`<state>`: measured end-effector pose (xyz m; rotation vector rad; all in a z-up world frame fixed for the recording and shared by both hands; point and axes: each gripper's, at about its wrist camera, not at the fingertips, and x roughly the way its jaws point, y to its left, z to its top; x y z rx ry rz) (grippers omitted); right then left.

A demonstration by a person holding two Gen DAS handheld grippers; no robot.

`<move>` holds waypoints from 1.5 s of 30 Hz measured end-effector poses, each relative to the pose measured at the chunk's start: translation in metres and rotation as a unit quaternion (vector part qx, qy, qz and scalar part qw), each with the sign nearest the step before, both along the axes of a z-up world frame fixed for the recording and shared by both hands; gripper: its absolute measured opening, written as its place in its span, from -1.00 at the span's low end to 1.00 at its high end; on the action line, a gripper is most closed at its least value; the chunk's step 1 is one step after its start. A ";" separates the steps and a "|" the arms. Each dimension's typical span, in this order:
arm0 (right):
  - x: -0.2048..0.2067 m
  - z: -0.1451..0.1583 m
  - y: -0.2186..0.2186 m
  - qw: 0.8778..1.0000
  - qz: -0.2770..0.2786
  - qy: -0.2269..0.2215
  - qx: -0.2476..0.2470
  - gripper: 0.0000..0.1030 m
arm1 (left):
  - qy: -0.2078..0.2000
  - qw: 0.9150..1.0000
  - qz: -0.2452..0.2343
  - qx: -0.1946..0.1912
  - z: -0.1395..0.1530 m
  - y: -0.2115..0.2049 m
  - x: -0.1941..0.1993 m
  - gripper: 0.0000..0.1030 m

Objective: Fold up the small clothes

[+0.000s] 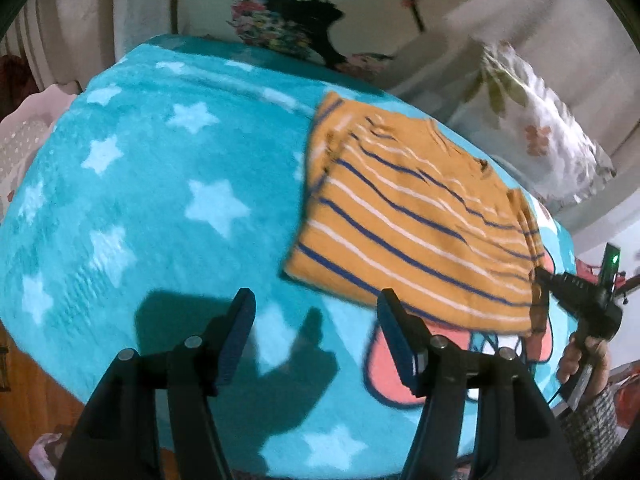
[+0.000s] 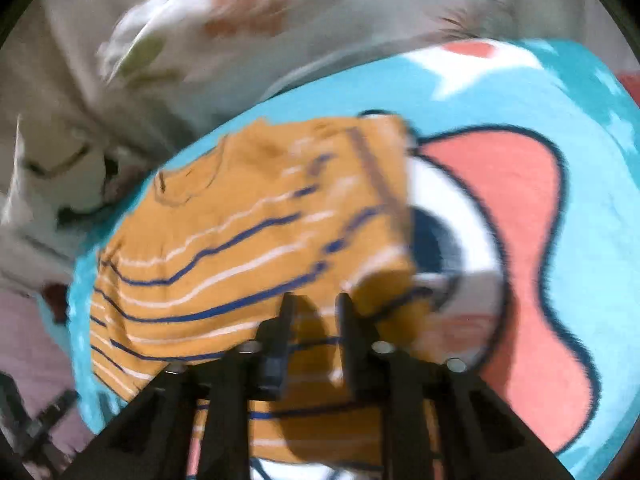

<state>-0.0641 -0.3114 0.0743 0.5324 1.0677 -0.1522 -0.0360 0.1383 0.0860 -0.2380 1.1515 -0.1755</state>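
Note:
An orange shirt [image 1: 400, 220] with blue and white stripes lies folded on the right part of a turquoise star blanket [image 1: 160, 200]. My left gripper [image 1: 316, 312] hangs open over bare blanket just in front of the shirt's near edge, with nothing between its fingers. My right gripper [image 1: 538, 276], held by a hand [image 1: 580, 356], reaches the shirt's right edge. In the blurred right wrist view its fingers [image 2: 286, 312] of the right gripper [image 2: 316, 304] stand a narrow gap apart above the shirt [image 2: 240, 240], and striped cloth shows flat through the gap.
A floral pillow [image 1: 532, 128] and pale bedding [image 1: 280, 8] crowd the far side behind the shirt. A pink-and-white cartoon print [image 2: 520, 220] covers the blanket [image 2: 560, 128] right of the shirt. The blanket's left edge drops off toward a wooden surface [image 1: 24, 392].

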 end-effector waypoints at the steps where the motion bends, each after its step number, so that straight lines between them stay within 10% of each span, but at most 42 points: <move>1: -0.003 0.006 -0.003 1.000 -0.005 -0.006 -0.012 -0.54 | 0.001 1.000 -0.001 0.003 0.001 -0.007 -0.006 0.21; 8: 0.034 0.042 0.031 0.992 0.097 -0.062 -0.045 -0.38 | 0.007 1.000 -0.006 0.024 0.008 -0.036 -0.047 0.21; 17: 0.115 -0.010 0.033 0.994 0.084 0.000 -0.067 -0.27 | 0.001 0.998 0.053 0.041 0.020 -0.014 -0.077 0.30; 28: 0.014 0.043 0.005 0.993 0.096 -0.052 -0.035 0.02 | 0.013 0.999 0.018 0.026 0.009 -0.058 -0.064 0.30; 43: -0.058 0.007 0.034 0.990 0.132 -0.041 -0.035 0.01 | 0.026 0.998 -0.051 0.010 0.000 -0.128 -0.080 0.31; 45: -0.053 -0.009 0.020 0.993 0.113 -0.013 -0.040 -0.25 | 0.025 0.999 -0.036 0.009 0.001 -0.120 -0.084 0.31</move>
